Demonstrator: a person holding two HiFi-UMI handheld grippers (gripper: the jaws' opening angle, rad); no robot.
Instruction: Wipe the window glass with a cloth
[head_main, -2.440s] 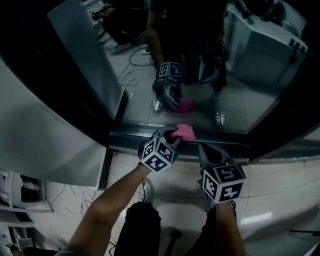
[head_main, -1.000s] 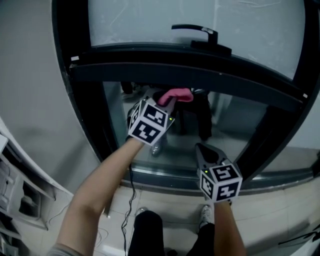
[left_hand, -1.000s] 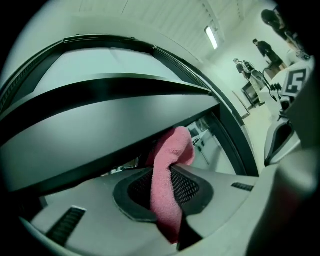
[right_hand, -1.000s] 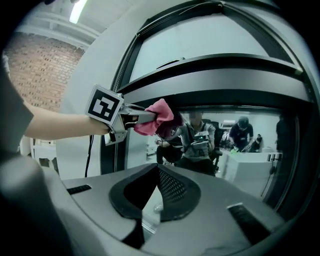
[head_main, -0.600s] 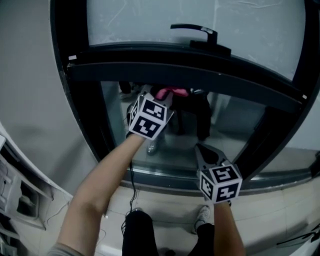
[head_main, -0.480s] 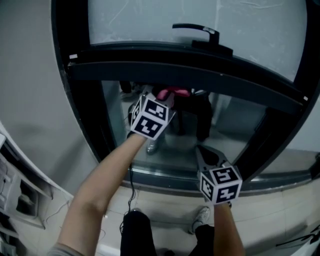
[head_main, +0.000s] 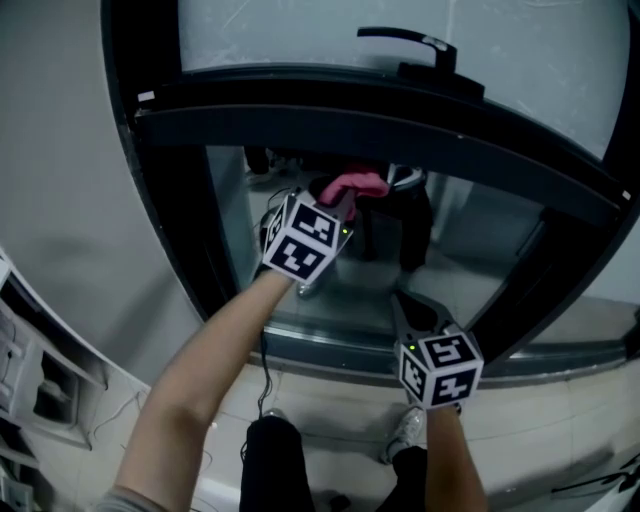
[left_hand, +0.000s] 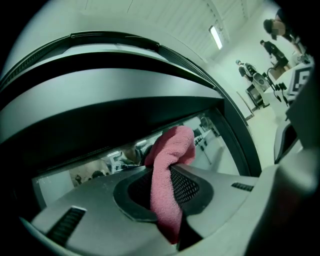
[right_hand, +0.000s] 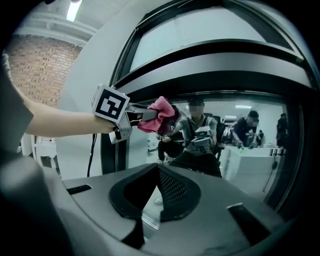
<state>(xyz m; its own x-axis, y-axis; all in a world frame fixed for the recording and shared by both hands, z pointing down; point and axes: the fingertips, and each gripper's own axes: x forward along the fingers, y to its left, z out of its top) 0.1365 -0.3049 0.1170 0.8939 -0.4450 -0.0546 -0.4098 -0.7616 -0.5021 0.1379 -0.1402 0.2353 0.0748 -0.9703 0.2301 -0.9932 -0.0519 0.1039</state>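
A black window frame (head_main: 150, 200) fills the upper half of the head view. At top centre sits a pale, frosted-looking upper pane (head_main: 280, 35) with a black handle (head_main: 410, 42), and under a thick crossbar the clear window glass (head_main: 480, 250) mirrors a lit room. A plain grey wall (head_main: 60, 150) runs down the left, pale floor tiles (head_main: 560, 420) lie along the bottom, and white shelving (head_main: 30, 390) stands at lower left. In the right gripper view a brick wall (right_hand: 35, 55) shows at upper left — a ceiling lamp (right_hand: 75, 9) glows above it.

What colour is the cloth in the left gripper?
Pink. The cloth shows best in the left gripper view.
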